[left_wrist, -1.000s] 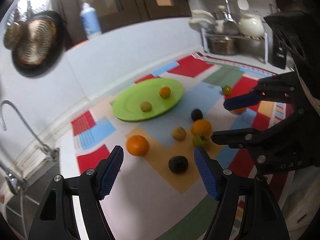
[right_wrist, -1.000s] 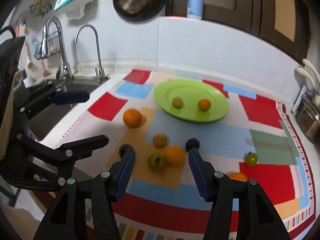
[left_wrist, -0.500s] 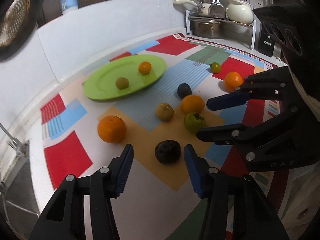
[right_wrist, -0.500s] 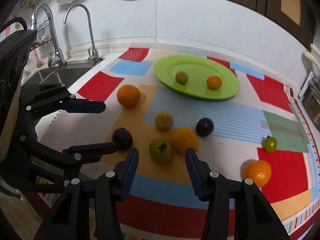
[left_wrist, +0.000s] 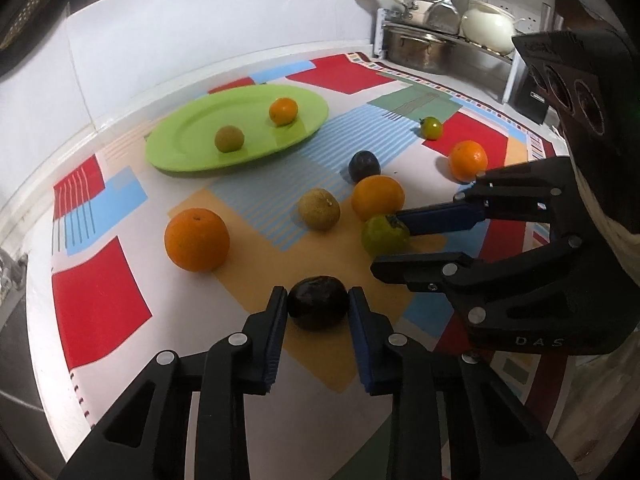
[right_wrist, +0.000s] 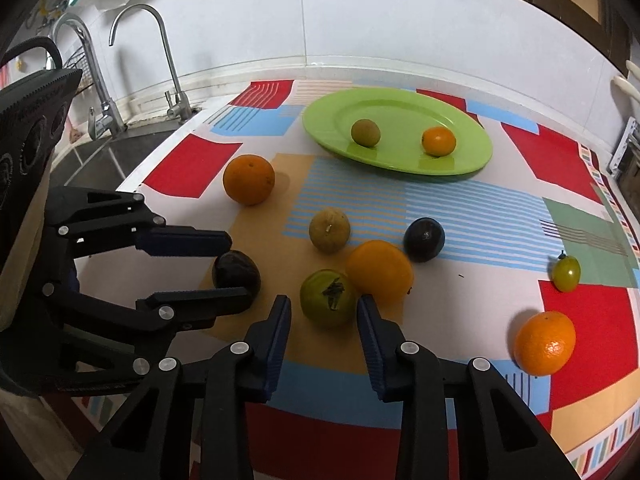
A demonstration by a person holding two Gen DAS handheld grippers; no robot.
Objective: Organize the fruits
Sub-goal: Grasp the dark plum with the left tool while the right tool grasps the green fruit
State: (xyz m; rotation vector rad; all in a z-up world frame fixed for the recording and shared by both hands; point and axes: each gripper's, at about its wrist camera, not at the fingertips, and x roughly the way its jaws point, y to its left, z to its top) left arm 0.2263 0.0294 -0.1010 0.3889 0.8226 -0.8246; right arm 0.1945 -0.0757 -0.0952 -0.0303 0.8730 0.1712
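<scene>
A green plate [left_wrist: 188,152] [right_wrist: 332,120] at the back of the patterned mat holds a small brownish fruit [left_wrist: 229,139] and a small orange [left_wrist: 283,111]. My left gripper [left_wrist: 318,298] [right_wrist: 230,266] is down on the mat with its fingers against both sides of a dark fruit [left_wrist: 317,307] [right_wrist: 236,272]. My right gripper [right_wrist: 324,308] [left_wrist: 394,246] is open around a green persimmon-like fruit [right_wrist: 328,298] [left_wrist: 384,235], with gaps on both sides. An orange [right_wrist: 379,272] touches that green fruit.
Loose on the mat are a large orange [left_wrist: 197,239], a tan fruit [left_wrist: 319,209], a dark plum [left_wrist: 364,165], a mandarin [right_wrist: 545,343] and a small green tomato [right_wrist: 566,273]. A sink with taps [right_wrist: 100,120] lies left. A pot rack [left_wrist: 440,40] stands back right.
Both grippers came down and forward. The left narrowed from wide open onto the dark fruit. The right, still open, moved around the green fruit.
</scene>
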